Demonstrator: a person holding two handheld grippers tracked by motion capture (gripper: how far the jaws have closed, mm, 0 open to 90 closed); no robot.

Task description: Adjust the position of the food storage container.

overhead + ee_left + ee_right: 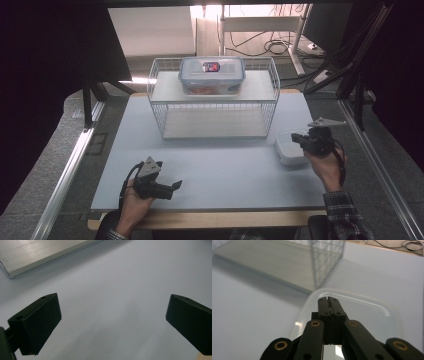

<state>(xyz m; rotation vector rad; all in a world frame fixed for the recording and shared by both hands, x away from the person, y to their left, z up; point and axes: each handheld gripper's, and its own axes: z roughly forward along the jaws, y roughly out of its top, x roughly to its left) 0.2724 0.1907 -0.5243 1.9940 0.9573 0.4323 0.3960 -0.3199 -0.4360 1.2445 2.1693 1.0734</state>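
1. Plainly, the right gripper [300, 139] hung over the white, rounded-square plastic container [289, 148] at the right edge of the pale blue table [215, 170], its jaws clenched on nothing.
2. That container lay just right of the white wire basket [214, 116].
3. The left gripper [112, 322] stood released above bare table.

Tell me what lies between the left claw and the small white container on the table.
Nothing: in the high view, bare table stretches from the left claw to the small white container.
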